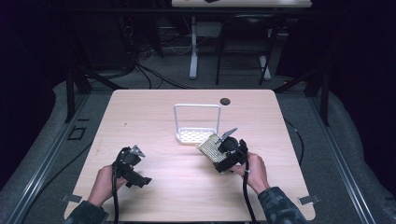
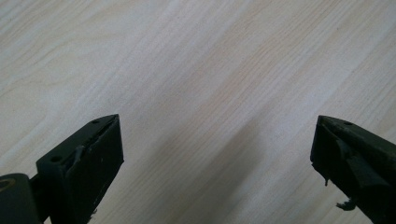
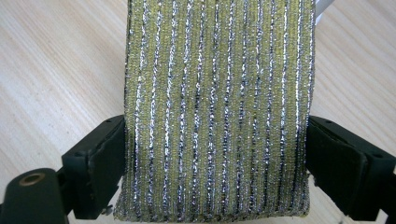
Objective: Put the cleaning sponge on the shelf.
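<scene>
— Where was the sponge [image 3: 217, 112]?
— Clamped in the right gripper [image 3: 215, 163], held just beside the white rack [image 1: 197, 122] on the table [image 1: 154, 107].
— And the left gripper [image 2: 215, 158]?
— Spread wide, holding nothing, over bare wood.

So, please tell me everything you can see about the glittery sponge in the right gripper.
The sponge is a rectangular pad in a yellow-green woven cover with shiny silver stripes running lengthwise. The right gripper clamps it by its two long sides, jaws pressed against the fabric. It is held above the wooden table, just in front of the white rack.
</scene>
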